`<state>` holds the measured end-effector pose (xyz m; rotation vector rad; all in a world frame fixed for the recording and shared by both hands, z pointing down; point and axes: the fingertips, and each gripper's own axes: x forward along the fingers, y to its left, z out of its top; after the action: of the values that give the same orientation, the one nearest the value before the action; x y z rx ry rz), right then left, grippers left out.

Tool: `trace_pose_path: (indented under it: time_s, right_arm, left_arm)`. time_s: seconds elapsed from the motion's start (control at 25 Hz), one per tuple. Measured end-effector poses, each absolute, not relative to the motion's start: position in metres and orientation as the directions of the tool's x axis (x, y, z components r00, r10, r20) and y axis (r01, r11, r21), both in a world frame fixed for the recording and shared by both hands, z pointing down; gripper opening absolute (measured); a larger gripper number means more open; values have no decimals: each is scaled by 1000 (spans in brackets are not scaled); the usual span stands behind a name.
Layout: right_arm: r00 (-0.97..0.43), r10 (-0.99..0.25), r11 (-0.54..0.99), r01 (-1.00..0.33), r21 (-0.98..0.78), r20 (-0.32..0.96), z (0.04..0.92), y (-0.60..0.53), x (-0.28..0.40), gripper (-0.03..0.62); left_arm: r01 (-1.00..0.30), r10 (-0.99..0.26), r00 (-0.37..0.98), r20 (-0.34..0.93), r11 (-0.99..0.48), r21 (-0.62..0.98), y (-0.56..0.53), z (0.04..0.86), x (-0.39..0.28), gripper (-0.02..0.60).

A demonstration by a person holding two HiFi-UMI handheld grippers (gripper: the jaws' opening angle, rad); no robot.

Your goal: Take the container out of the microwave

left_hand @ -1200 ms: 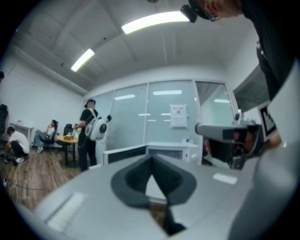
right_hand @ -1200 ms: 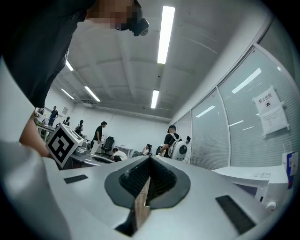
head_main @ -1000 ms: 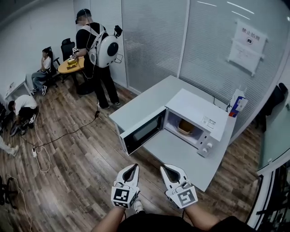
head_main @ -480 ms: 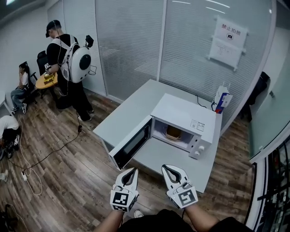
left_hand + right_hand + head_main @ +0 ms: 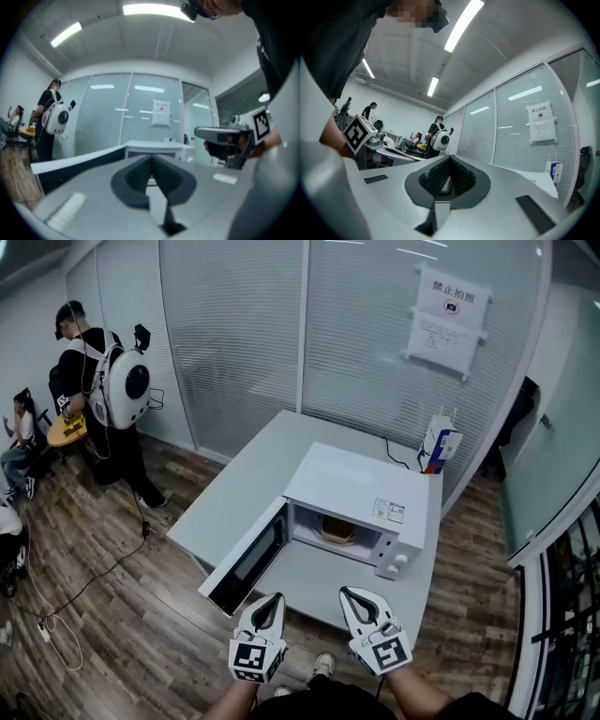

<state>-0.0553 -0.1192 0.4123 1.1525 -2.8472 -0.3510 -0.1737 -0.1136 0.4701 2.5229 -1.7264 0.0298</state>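
Jaws on both grippers are pressed together, holding nothing. From the head view, the left gripper [image 5: 270, 600] and right gripper [image 5: 354, 596] sit at 6 o'clock, well short of the open microwave [image 5: 361, 491]. The tan container [image 5: 337, 529] rests inside its cavity, near centre. The left gripper view shows shut jaws, with the right gripper at 3 o'clock. The right gripper view shows shut jaws, with the left gripper at 9 o'clock.

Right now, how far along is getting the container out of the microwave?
Done: the door of the microwave hangs open. In hand: nothing; the left gripper and right gripper are both shut and empty, short of the microwave. Left: the container sits inside, so reaching in, gripping it and lifting it out all remain.
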Motion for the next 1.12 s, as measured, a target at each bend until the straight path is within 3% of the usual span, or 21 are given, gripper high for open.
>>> trace_pose_path:
  time_s: [0.68, 1.12]
  right_arm:
    - [-720, -693, 710, -690, 139, -35, 435, -213, -3, -2]
    - [-720, -693, 714, -692, 108, -37, 454, -239, 11, -2]
  left_arm:
    - [-919, -912, 393, 120, -392, 31, -225, 494, -97, 5]
    - [-928, -915, 373, 155, -371, 39, -260, 512, -87, 5]
